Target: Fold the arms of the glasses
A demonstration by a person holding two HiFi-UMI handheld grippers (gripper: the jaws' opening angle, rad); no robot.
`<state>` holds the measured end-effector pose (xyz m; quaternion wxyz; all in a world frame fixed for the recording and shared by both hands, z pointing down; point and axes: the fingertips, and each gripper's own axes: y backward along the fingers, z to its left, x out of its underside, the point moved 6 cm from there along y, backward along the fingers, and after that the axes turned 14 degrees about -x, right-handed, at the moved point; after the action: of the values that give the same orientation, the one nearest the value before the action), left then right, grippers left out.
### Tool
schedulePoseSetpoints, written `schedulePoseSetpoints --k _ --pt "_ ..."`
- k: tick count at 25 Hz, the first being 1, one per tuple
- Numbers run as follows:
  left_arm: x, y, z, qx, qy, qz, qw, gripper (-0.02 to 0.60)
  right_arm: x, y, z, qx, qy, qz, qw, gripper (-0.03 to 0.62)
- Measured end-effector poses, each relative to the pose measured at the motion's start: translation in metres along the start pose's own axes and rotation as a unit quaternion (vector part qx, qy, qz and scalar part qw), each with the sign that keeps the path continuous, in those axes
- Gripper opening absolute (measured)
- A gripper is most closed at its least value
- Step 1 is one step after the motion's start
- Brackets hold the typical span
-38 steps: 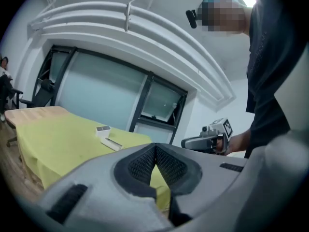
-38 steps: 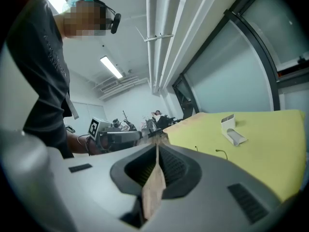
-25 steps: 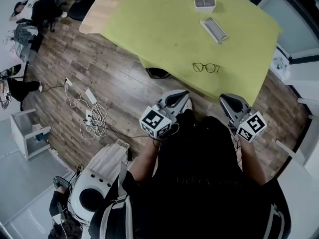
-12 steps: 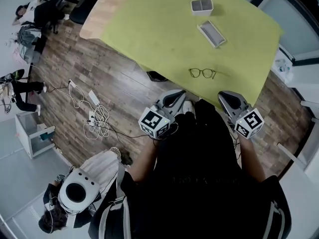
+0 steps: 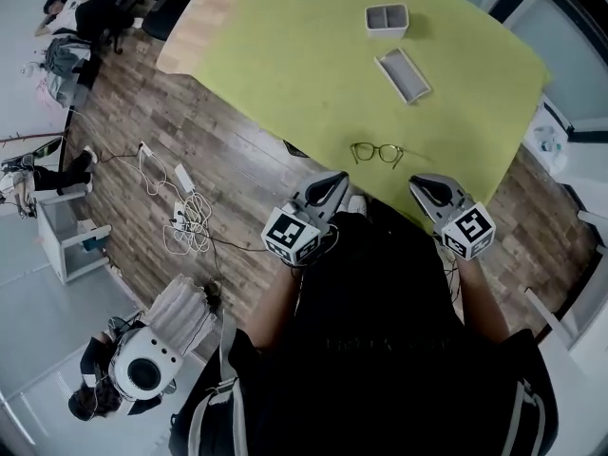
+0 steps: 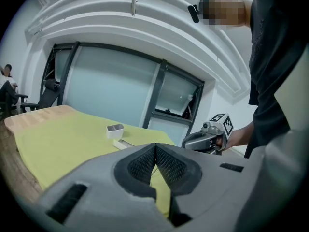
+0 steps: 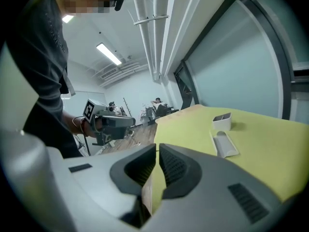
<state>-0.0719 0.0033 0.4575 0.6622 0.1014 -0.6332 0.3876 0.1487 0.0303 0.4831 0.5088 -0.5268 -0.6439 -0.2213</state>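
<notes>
The dark-rimmed glasses [image 5: 376, 152] lie on the yellow-green table [image 5: 304, 55] close to its near edge; they are too small in the head view to tell how their arms stand. My left gripper [image 5: 339, 177] hovers just short of that edge, below and left of the glasses, jaws shut with nothing in them [image 6: 155, 148]. My right gripper [image 5: 415, 180] hangs level with it, below and right of the glasses, also shut and empty [image 7: 158, 148]. Neither gripper touches the glasses. Each gripper shows in the other's view: the right gripper [image 6: 203, 140] and the left gripper [image 7: 113, 122].
A small grey box [image 5: 387, 18] and an open grey case [image 5: 404, 74] lie farther back on the table. Cables and a power strip [image 5: 180, 217] lie on the wood floor at the left, near a white shelf [image 5: 66, 236]. Another person [image 5: 142, 373] is at the lower left.
The table edge and glasses have drawn nearer to both grippers, which now sit just below the glasses. Both grippers stay shut.
</notes>
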Motion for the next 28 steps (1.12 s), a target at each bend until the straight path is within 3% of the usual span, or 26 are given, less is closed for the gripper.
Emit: schedulePoseSetpoints --k 10,20,24,28 --pt "-0.004 -0.006 0.003 -0.032 0.016 -0.006 0.9994 0.017 0.020 -0.017 -0.036 -0.030 0.048 0.123 0.991 0.035" --pt "0.006 -0.007 0.008 -0.017 0.030 0.014 0.9993 0.018 0.033 -0.037 -0.051 -0.031 0.095 0.209 0.973 0.037" --pt "0.011 -0.008 0.012 -0.015 0.034 0.015 0.9992 0.017 0.038 -0.046 -0.055 -0.034 0.135 0.259 0.956 0.037" --pt "0.012 -0.009 0.015 -0.015 0.036 0.018 0.9991 0.017 0.049 -0.054 -0.063 -0.028 0.193 0.321 0.927 0.037"
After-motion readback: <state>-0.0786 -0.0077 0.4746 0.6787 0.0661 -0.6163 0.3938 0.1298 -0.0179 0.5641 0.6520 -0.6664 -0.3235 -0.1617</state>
